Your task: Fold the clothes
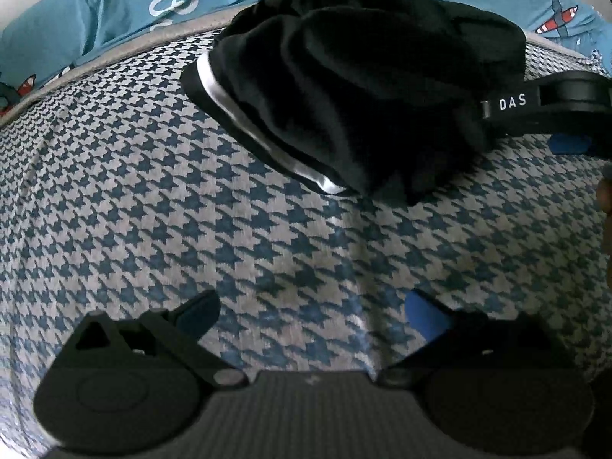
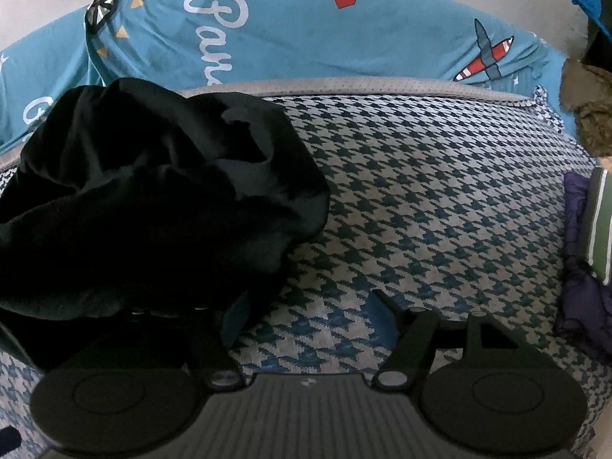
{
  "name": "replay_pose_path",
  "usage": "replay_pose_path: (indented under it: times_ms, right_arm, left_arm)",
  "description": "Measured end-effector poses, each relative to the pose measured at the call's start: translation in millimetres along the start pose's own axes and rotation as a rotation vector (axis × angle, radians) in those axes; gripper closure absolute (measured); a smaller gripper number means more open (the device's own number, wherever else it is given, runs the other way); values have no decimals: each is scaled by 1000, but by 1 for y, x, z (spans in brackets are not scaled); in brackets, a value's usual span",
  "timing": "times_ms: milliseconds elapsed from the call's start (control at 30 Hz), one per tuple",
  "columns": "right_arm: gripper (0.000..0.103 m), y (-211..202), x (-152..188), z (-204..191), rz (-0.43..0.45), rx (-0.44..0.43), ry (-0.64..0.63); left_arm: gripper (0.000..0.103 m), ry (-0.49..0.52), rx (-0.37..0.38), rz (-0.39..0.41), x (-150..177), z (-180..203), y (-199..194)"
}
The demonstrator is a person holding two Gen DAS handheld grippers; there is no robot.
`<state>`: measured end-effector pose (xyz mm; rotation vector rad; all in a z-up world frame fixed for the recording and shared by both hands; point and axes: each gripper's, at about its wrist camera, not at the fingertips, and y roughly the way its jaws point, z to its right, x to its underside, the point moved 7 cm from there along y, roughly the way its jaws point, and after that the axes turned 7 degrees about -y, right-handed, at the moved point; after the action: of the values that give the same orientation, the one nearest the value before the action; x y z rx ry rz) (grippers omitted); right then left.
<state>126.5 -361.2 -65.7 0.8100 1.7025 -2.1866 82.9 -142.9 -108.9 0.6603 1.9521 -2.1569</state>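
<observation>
A crumpled black garment [image 1: 355,91] with a shiny white stripe along one edge lies in a heap on the houndstooth blanket [image 1: 191,206]. My left gripper [image 1: 311,315] is open and empty, low over the blanket, short of the garment. In the right wrist view the same black garment [image 2: 153,199] fills the left side. My right gripper [image 2: 306,315] is open; its left finger is partly under the garment's near edge, its right finger over bare blanket. The right gripper's body, marked DAS, shows in the left wrist view [image 1: 535,103] at the garment's right side.
A blue sheet with printed planes and lettering [image 2: 306,38] runs behind the blanket. At the right edge lie a purple garment [image 2: 581,267], a green striped piece [image 2: 602,225] and a brown furry thing [image 2: 589,111]. Bare houndstooth blanket [image 2: 440,199] lies right of the heap.
</observation>
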Motion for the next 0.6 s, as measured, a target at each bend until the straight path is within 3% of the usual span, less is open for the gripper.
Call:
replay_pose_path:
  times_ms: [600]
  right_arm:
    - [35,1,0,-1,-5,-1,-7]
  left_arm:
    - [0,9,-30,26,-7,2,-4]
